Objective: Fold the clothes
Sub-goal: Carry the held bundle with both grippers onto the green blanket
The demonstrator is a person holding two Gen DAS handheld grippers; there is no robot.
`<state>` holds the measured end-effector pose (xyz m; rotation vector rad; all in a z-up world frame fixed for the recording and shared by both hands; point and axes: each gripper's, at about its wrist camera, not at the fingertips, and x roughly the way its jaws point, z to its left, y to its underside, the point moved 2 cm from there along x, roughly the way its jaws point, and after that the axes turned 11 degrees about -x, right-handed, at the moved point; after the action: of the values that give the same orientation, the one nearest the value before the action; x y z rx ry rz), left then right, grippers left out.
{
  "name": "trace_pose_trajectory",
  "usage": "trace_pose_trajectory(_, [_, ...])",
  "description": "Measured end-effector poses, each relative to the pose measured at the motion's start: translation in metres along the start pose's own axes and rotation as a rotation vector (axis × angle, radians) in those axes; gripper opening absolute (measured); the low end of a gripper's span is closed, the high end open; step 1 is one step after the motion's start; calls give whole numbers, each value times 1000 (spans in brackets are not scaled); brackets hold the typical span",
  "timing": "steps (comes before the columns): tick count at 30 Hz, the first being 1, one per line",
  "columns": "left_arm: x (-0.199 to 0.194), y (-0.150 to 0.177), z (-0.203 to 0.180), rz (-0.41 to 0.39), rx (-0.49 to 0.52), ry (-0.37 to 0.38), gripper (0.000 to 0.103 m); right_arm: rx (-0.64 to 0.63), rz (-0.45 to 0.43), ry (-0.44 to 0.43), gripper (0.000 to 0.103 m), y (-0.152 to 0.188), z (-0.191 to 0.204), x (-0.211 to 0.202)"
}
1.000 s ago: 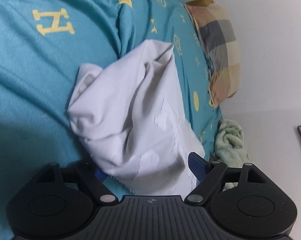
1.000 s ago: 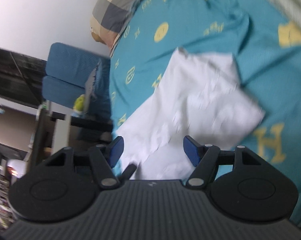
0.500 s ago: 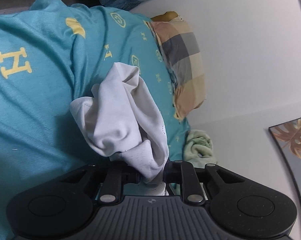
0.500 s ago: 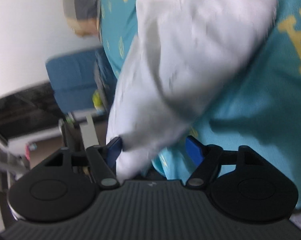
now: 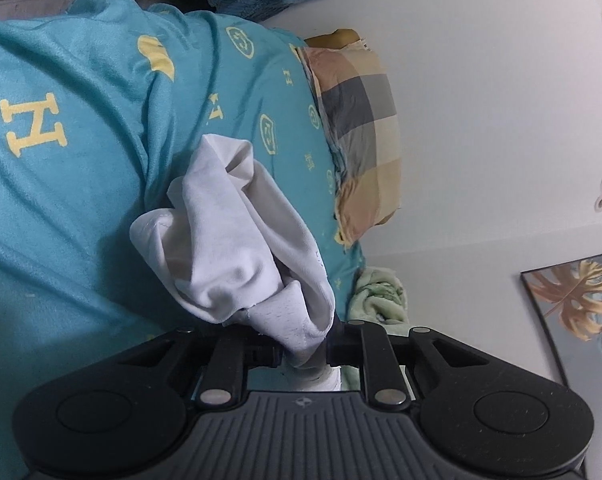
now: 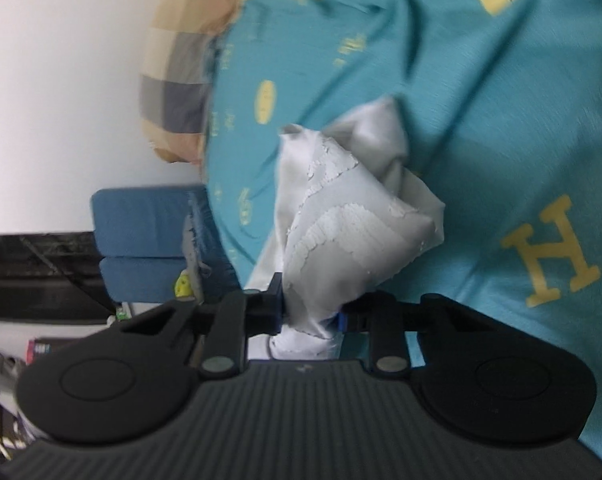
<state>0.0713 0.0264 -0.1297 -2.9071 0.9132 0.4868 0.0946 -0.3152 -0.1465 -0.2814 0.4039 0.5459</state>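
- Gripping a bunched white cotton garment (image 5: 237, 236), the left black two-finger gripper (image 5: 303, 350) has its jaws closed tight on a fold of the cloth at 6 o'clock in the left wrist view.
- From that pinch the garment rises toward 11 o'clock in loose crumpled folds, over a teal bedspread printed with yellow letters and emblems (image 5: 81, 200).
- A checked pillow in peach, grey and cream (image 5: 361, 128) lies at 1 o'clock, against the white wall (image 5: 481, 120).
- A crumpled pale green cloth (image 5: 379, 294) sits at 4 o'clock, just beside the bedspread's edge.
- A framed picture of orange leaves (image 5: 573, 300) shows at 3 o'clock.
- In the right wrist view, the right black two-finger gripper (image 6: 311, 314) is also clamped on the same garment (image 6: 341, 220), which shows a cracked white print.
- The cloth bunches upward toward 12 o'clock over the bedspread (image 6: 501, 120).
- The pillow (image 6: 185, 68) appears at 10 o'clock; a blue padded chair (image 6: 149, 236) stands at 9 o'clock.
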Motion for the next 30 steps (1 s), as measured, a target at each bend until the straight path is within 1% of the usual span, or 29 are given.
trace_pose_trajectory(3, [-14, 5, -18, 6, 16, 14, 19, -38, -25, -35, 25, 0, 19, -22])
trace_pose_trajectory(6, [-24, 15, -46, 36, 28, 36, 19, -53, -55, -72, 25, -1, 35, -51])
trace_pose_trajectory(7, [-33, 22, -55, 48, 28, 51, 19, -54, -66, -84, 25, -3, 40, -63])
trace_pose_trajectory(10, [-37, 45, -89, 86, 44, 72, 19, -51, -97, -117, 25, -10, 52, -101])
trace_pose_trajectory(13, [-22, 74, -130, 139, 81, 66, 20, -52, -134, -133, 25, -33, 67, -144])
trace_pose_trajectory(17, [13, 127, -185, 228, 129, 79, 20, -82, -213, -132, 25, -84, 88, -204])
trace_pose_trajectory(20, [55, 176, -226, 306, 172, 110, 20, -105, -300, -119, 25, -134, 95, -253])
trace_pose_trajectory(23, [106, 229, -258, 371, 210, 136, 20, -133, -396, -104, 25, -186, 102, -301])
trace_pose_trajectory(26, [158, 280, -288, 427, 250, 164, 20, -173, -491, -89, 25, -238, 101, -344])
trace_pose_trajectory(28, [193, 315, -308, 465, 276, 183, 20, -224, -546, -52, 25, -272, 100, -367])
trace_pose_trajectory(30, [228, 349, -327, 503, 302, 203, 20, -257, -597, -42, 25, -299, 90, -385])
